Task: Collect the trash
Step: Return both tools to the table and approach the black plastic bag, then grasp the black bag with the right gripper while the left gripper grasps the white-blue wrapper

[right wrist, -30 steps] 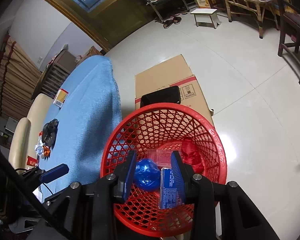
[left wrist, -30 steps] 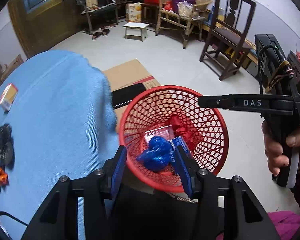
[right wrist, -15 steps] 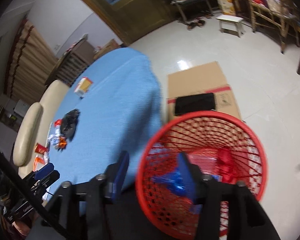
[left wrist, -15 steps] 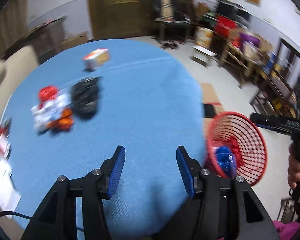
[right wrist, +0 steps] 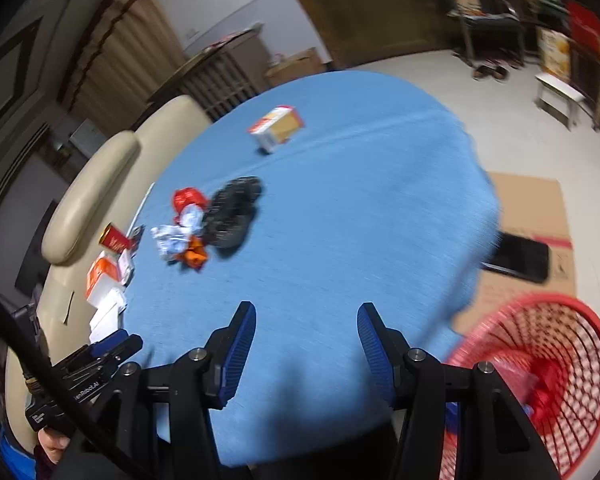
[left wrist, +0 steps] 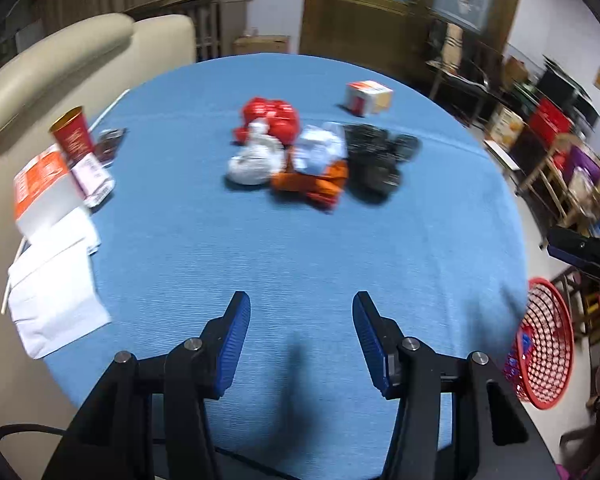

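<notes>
Around the round table covered in blue cloth [left wrist: 300, 248], clutter crowded the left of the left wrist view: a red paper cup [left wrist: 71, 136], an orange-and-white carton [left wrist: 40, 192] and white papers [left wrist: 56, 284], with a cream leather sofa [left wrist: 60, 56] behind. A small orange-and-white box [left wrist: 369, 97] sat apart at the upper centre. Nothing stood between the tongs and the rubbish.

At the lower right of the right wrist view, a red plastic lattice basket [right wrist: 540, 380] stood on the floor beside flattened cardboard [right wrist: 532, 216], holding red and blue scraps, blurred.

The trash pile [left wrist: 320, 156] lay mid-table: a red wrapper, crumpled white bags, an orange scrap and a black crumpled bag [left wrist: 376, 160], all touching.

The left gripper [left wrist: 301, 344] hung partly open and empty over bare cloth. The right gripper [right wrist: 307, 350] was likewise parted, gripping nothing.
</notes>
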### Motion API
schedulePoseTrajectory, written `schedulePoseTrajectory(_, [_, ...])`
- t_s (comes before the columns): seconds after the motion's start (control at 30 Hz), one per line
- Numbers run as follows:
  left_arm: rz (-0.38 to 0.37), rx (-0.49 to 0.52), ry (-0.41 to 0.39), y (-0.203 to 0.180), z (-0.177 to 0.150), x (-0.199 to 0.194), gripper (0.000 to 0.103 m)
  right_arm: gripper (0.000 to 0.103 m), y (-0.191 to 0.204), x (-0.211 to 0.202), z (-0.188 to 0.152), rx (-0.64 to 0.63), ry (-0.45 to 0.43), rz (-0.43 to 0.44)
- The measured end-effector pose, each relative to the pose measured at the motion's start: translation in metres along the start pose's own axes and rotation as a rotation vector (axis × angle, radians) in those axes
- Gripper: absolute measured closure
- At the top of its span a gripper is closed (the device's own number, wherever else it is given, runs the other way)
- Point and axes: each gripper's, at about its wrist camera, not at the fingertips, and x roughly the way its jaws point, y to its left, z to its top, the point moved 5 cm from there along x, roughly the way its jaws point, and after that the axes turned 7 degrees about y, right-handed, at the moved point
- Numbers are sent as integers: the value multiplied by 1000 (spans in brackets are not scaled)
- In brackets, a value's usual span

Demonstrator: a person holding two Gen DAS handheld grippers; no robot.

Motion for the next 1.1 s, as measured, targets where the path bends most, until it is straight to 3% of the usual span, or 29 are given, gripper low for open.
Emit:
schedulePoseTrajectory(0.53, [7,-116,10,49,4,12,49,46,79,88,60,-102,89,31])
schedulePoseTrajectory(0.93, [-3,-152,13,67,0,11,49,47,91,156,106,-9,121,9])
schedulePoseTrajectory(1.1, [-7,-162,12,72,2,10,49,53,83,180,110,37,143,-25])
